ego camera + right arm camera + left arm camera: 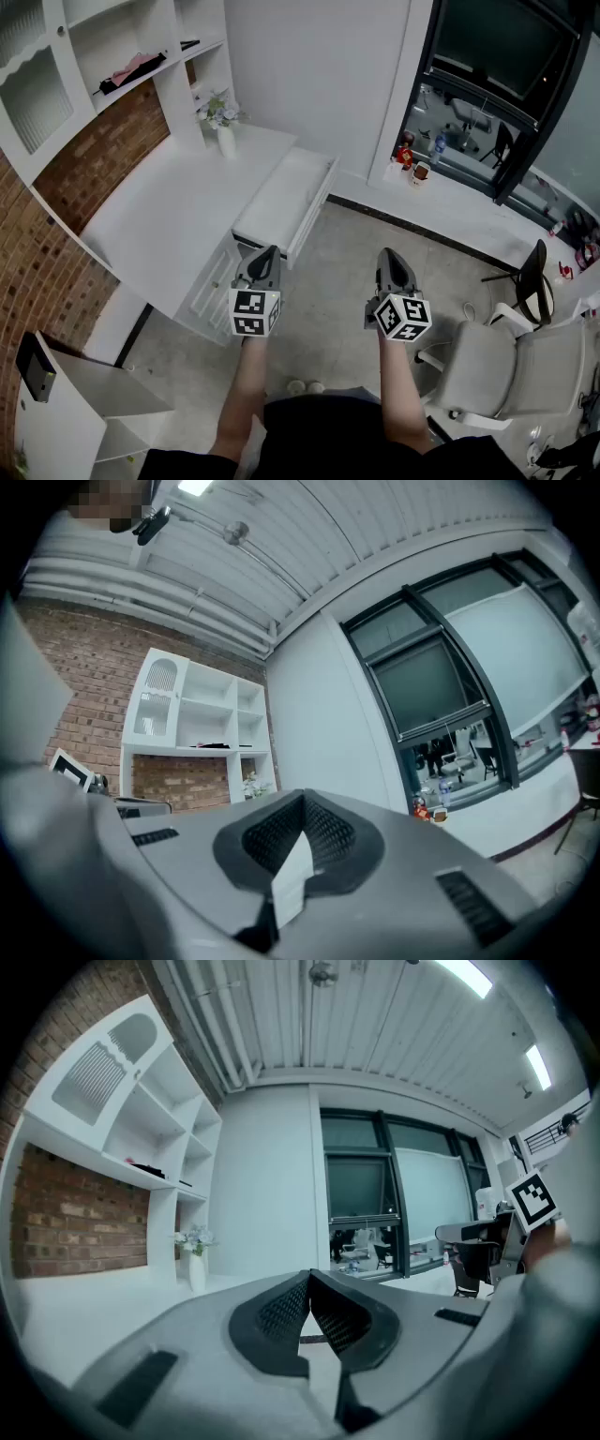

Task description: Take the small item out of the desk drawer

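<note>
In the head view the white desk [159, 206] runs along the brick wall on the left. Its drawer [281, 197] juts out from the desk's front edge, and I can make out no small item in it. My left gripper [267, 253] hovers just short of the drawer's near corner, and its jaws meet at the tips [309, 1283]. My right gripper [389, 255] hangs over the floor to the right of the drawer, also shut [302, 803]. A pale sliver shows behind its pads; I cannot tell whether it is a thing or a gap.
A vase of flowers [223, 122] stands at the desk's far end under white shelves [122, 47]. A white office chair [497, 361] is at my right and a black chair [530, 272] beyond it. Small objects sit on the window sill [412, 164].
</note>
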{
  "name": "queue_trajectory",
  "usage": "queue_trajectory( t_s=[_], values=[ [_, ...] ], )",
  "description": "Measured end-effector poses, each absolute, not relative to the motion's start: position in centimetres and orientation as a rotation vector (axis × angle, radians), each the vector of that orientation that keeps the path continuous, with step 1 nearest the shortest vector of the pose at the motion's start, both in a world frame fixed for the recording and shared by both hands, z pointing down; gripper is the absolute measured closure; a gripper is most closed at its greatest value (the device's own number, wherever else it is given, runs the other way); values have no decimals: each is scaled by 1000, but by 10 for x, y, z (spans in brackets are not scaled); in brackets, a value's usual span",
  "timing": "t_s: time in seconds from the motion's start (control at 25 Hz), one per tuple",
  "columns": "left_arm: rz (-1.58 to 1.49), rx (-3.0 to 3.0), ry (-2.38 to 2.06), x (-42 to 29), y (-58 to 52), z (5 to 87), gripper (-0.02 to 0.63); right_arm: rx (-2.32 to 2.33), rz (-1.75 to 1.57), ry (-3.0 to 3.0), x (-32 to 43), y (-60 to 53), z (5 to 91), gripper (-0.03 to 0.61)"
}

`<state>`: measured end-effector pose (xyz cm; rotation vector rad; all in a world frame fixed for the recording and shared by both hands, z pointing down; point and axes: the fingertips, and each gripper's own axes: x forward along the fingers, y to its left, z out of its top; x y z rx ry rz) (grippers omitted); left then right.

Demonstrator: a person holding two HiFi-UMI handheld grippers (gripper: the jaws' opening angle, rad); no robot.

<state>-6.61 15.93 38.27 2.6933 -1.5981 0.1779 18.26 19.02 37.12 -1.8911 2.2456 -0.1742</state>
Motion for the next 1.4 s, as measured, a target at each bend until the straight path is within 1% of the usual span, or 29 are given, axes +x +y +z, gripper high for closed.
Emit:
queue_trajectory(
  t_s=[0.48, 0.96, 1.0, 1.08, 1.24, 1.4],
  values=[
    [187, 2689, -1587, -63, 155, 387, 604, -1885, -197, 2240, 183, 185, 374, 581],
    [220, 2649, -1532, -60, 154, 413, 604, -1881, -283, 2252, 184, 188, 395, 580],
    [223, 2647, -1526, -59, 154, 414, 604, -1868, -286, 2257, 183, 188, 395, 554],
    [227, 2650, -1518, -58, 153, 416, 604, -1844, -285, 2260, 181, 188, 392, 541],
    [214, 2661, -1513, -61, 145, 413, 604, -1787, -282, 2268, 175, 182, 386, 456],
    [196, 2686, -1504, -67, 137, 407, 604, -1764, -271, 2272, 165, 177, 380, 406]
  ],
)
